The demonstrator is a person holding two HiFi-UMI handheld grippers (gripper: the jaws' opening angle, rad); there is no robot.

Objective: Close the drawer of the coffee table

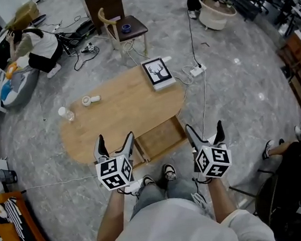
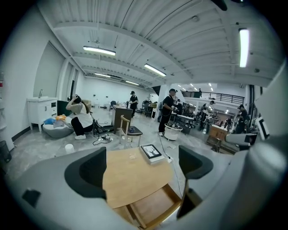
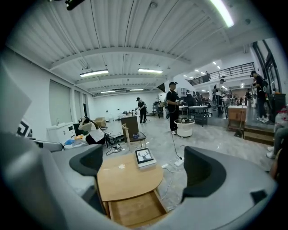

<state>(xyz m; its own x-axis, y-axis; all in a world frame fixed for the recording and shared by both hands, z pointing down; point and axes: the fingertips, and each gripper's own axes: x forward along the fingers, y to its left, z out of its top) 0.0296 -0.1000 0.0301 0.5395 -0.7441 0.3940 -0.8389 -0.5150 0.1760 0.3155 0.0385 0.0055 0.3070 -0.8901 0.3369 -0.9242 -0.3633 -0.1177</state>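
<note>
An oval wooden coffee table [image 1: 112, 113] stands on the grey floor ahead of me. Its drawer [image 1: 160, 138] is pulled out toward me on the near side and looks empty inside. The drawer [image 2: 153, 209] shows low in the left gripper view, and the drawer [image 3: 135, 210] also shows low in the right gripper view. My left gripper [image 1: 114, 143] hovers open near the drawer's left corner. My right gripper [image 1: 204, 131] hangs open just right of the drawer. Neither one touches the drawer or holds anything.
On the table top lie a framed deer picture [image 1: 157, 72], a plastic bottle [image 1: 66, 114] and a small white object [image 1: 90, 100]. A power strip with cables [image 1: 195, 71] lies on the floor at the right. A wooden chair [image 1: 123, 29] stands beyond. A person [image 1: 37, 46] crouches at far left.
</note>
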